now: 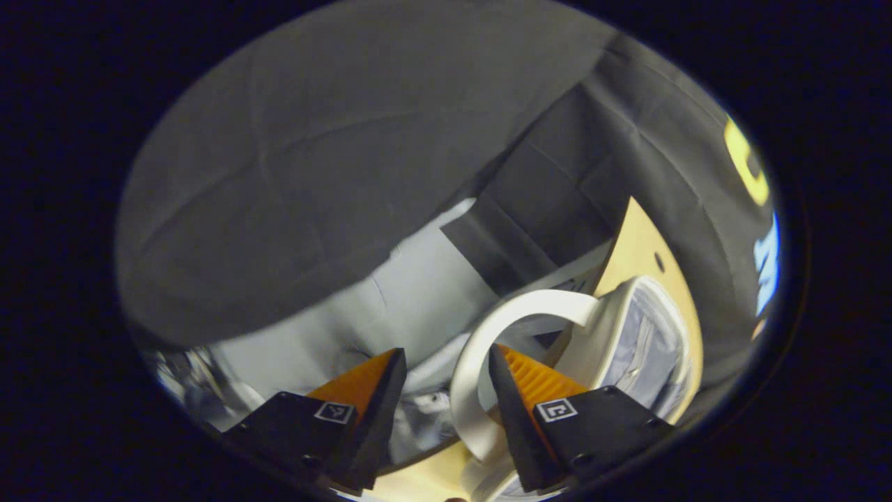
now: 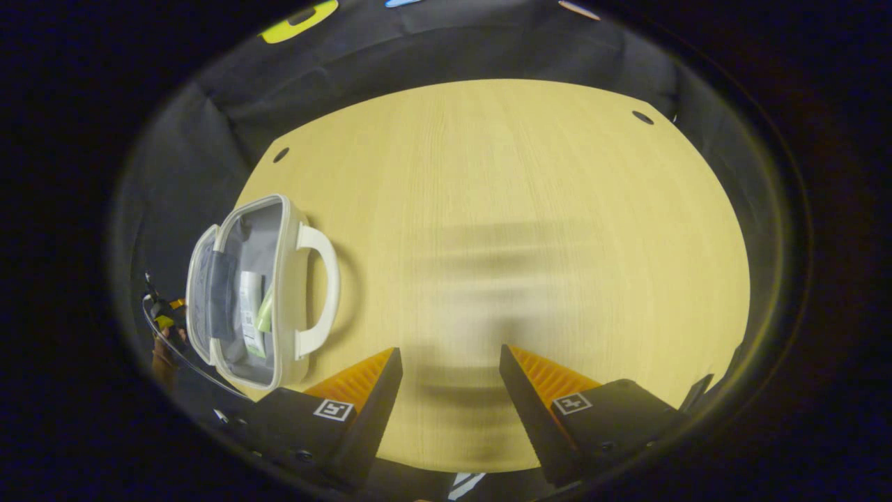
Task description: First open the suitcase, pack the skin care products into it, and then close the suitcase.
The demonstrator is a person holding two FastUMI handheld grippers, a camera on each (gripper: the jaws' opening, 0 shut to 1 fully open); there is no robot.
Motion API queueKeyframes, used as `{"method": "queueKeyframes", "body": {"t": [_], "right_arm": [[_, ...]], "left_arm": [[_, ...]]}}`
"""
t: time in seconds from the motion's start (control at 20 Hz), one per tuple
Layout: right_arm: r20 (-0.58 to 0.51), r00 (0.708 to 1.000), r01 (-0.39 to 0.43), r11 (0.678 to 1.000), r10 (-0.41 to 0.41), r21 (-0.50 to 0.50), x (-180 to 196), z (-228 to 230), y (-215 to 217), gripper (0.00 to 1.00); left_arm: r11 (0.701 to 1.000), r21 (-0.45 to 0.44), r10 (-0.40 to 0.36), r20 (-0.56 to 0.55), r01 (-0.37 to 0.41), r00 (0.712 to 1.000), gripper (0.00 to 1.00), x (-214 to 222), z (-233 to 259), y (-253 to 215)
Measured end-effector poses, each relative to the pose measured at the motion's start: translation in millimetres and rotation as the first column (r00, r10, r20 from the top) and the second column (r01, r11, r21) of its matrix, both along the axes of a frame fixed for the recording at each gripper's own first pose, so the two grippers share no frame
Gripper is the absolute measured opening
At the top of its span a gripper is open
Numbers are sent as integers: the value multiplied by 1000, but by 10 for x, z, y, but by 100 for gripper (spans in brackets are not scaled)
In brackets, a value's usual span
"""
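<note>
Left gripper view: left gripper [image 1: 446, 390], fingers spread, nothing pinched; the white curved handle [image 1: 481, 348] of the small suitcase [image 1: 644, 341] passes between the fingers, close against the right-hand one, contact not clear. Suitcase: white-rimmed, clear-sided case lying on the light wooden table [image 1: 644, 244] near its edge, just beyond the fingertips. Grey cloth [image 1: 313, 174] occupies the upper field; paler fabric [image 1: 411, 293] sits below it. Right gripper view: right gripper [image 2: 449, 390], fingers spread and empty, hovering above bare tabletop [image 2: 529, 209]. Suitcase [image 2: 261, 293] rests at the table's left edge, well apart from this gripper, handle [image 2: 322, 293] facing the table's middle; skin care products [image 2: 252, 314] visible through its clear side, a white tube and a greenish item. Whether the lid is fully closed cannot be told.
</note>
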State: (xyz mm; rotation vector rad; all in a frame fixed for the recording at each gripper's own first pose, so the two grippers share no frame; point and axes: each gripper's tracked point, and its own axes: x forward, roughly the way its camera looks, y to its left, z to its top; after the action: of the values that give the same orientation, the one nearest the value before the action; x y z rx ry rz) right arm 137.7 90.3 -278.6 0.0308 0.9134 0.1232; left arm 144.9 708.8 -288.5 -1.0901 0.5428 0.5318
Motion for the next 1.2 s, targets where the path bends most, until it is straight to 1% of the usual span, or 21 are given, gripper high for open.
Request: {"method": "queueKeyframes", "body": {"t": [0.05, 0.1, 0.15, 0.2, 0.25, 0.3, 0.4, 0.45, 0.5, 0.55, 0.6, 0.7, 0.9, 1.0, 1.15, 1.2], "right_arm": [[-8, 1000, -6, 1000, 6, 2, 5, -11, 26, 87], [-17, 1000, -12, 1000, 12, 5, 16, -20, 62, 87], [-24, 1000, -19, 1000, 19, 6, 22, -41, 86, 87], [-31, 999, -25, 1000, 25, 5, 23, -62, 112, 87], [-36, 999, -31, 1000, 31, 4, 27, -74, 120, 87], [-42, 998, -38, 999, 38, 6, 30, -75, 134, 88], [-60, 997, -49, 999, 50, 21, 20, -103, 177, 87], [-50, 997, -56, 998, 57, 26, 40, -97, 188, 87], [-47, 997, -64, 997, 66, 32, 32, -83, 213, 87], [-47, 996, -70, 997, 71, 39, 16, -72, 241, 87], [-43, 996, -71, 997, 73, 42, 8, -51, 257, 87], [-34, 996, -75, 996, 76, 44, 15, -55, 257, 87], [-28, 996, -77, 994, 79, 71, -45, -47, 276, 87], [-30, 996, -78, 994, 80, 80, -86, -71, 289, 86], [-27, 996, -83, 992, 86, 92, -154, -94, 326, 86], [-25, 996, -86, 992, 89, 95, -181, -93, 343, 86]], "left_arm": [[994, -104, 34, 52, -28, 998, 82, 44, -59, -82], [981, -188, 79, 122, -55, 989, 74, 61, 1, -120], [969, -228, 129, 156, -92, 979, 59, 105, 35, -143], [966, -234, 156, 171, -114, 973, 44, 107, 66, -118], [971, -219, 141, 177, -101, 974, 29, 89, 71, -138], [977, -193, 122, 177, -87, 977, 24, 62, 133, -128], [989, -127, 95, 155, -76, 983, 23, 21, 234, -142], [992, -99, 95, 152, -81, 984, 27, 19, 292, -153], [993, -78, 98, 158, -87, 982, 22, 13, 378, -168], [994, -60, 100, 168, -91, 981, 27, -4, 467, -183], [994, -44, 104, 178, -97, 979, 27, -19, 536, -193], [994, -25, 108, 216, -105, 970, 27, -60, 733, -212], [993, -5, 115, 322, -120, 940, 23, -121, 1278, -330], [994, 44, 82, 353, -104, 932, 20, -147, 1532, -457], [992, 107, 22, 402, -70, 915, 20, -138, 1959, -743], [989, 128, 8, 420, -68, 908, 20, -194, 1937, -799]]}}
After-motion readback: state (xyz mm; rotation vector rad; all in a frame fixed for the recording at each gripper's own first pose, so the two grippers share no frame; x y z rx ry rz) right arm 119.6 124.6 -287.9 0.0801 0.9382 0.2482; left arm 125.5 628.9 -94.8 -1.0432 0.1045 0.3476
